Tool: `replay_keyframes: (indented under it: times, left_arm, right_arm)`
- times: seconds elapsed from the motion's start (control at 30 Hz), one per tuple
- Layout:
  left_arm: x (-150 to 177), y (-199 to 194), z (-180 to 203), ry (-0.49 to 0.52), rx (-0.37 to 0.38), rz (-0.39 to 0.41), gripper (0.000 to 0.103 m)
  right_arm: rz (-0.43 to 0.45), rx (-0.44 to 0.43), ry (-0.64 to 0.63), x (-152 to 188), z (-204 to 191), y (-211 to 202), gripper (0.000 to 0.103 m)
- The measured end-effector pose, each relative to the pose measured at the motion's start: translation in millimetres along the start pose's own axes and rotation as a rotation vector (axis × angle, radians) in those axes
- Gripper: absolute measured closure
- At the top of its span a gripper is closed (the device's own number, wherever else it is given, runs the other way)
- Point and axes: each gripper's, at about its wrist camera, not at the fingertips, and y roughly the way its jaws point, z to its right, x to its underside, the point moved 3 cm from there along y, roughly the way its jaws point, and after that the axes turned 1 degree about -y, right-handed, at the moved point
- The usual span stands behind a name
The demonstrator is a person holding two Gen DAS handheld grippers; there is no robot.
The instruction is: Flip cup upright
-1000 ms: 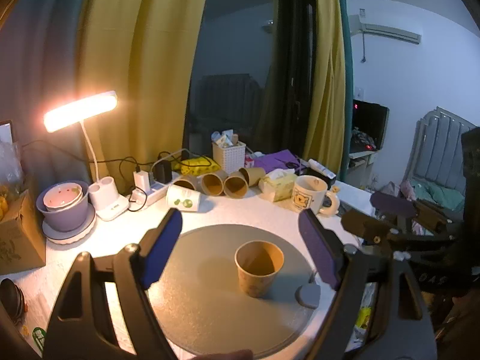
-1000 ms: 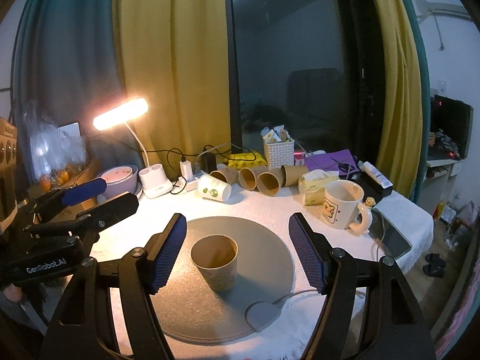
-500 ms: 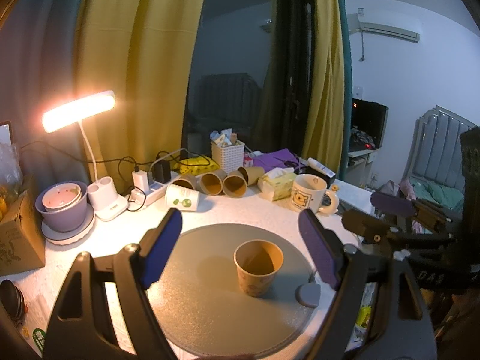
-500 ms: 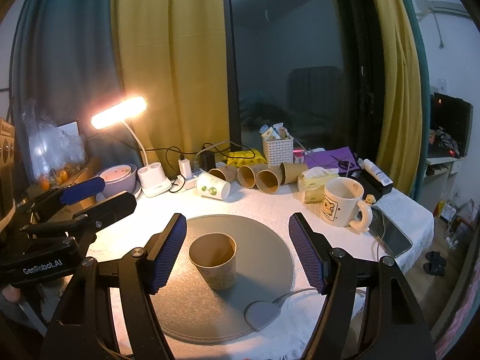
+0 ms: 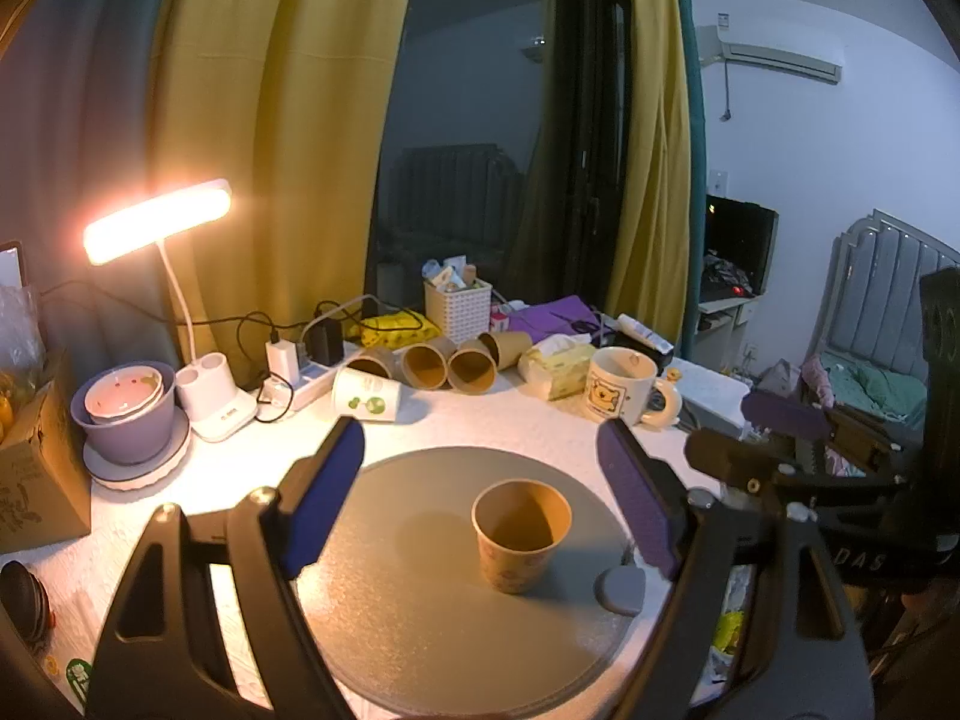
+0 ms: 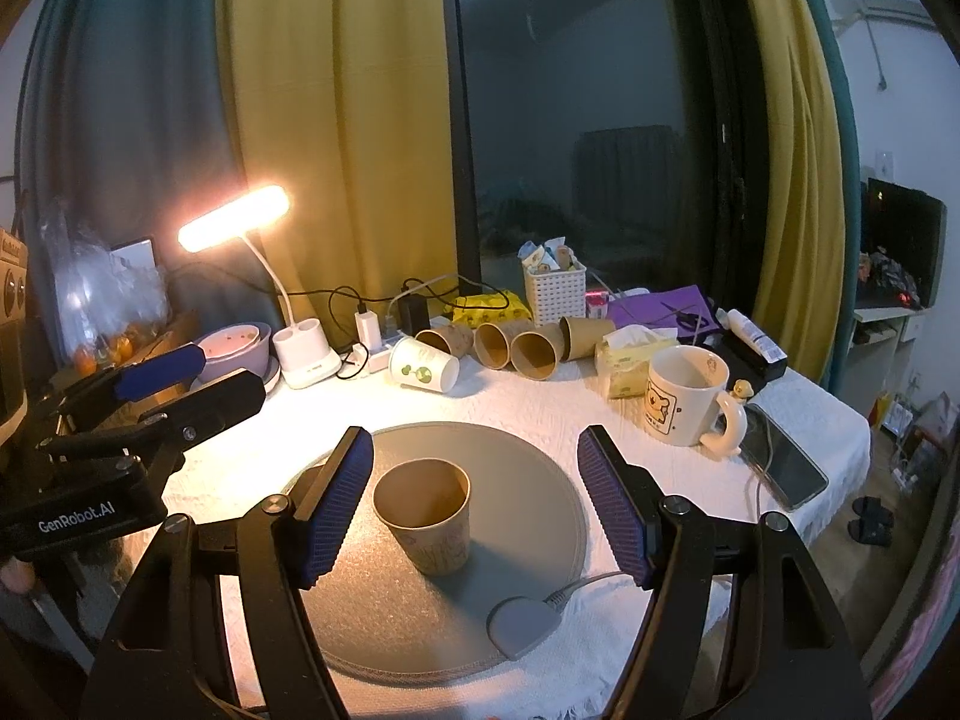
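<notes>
A brown paper cup [image 5: 519, 534] stands upright, mouth up, on a round grey mat [image 5: 420, 612]; it also shows in the right wrist view [image 6: 427, 516] on the mat [image 6: 384, 606]. My left gripper [image 5: 483, 504] is open and empty, held back above the mat's near side. My right gripper [image 6: 477, 507] is open and empty, with the cup close to its left pad but apart from it. Each gripper appears in the other's view: the right one [image 5: 780, 444] and the left one [image 6: 174, 384].
Several paper cups [image 6: 516, 348] lie on their sides at the back, beside a white cup with green dots [image 6: 423, 365]. A bear mug [image 6: 690, 396], tissue pack [image 6: 630, 360], phone [image 6: 786, 462], lit desk lamp [image 6: 234, 219], bowls [image 6: 231, 348], power strip and basket surround the mat.
Both grippers drifted back very slightly; the cup stays upright on the mat and nothing else moved.
</notes>
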Motion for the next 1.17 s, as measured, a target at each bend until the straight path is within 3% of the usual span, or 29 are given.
replay_keyframes:
  times: [1.17]
  left_arm:
    - [2.6, 2.6, -0.8, 0.007, 0.015, 0.0, 0.022]
  right_arm:
    - [0.0, 0.002, 0.001, 1.2, 0.2, 0.1, 0.029]
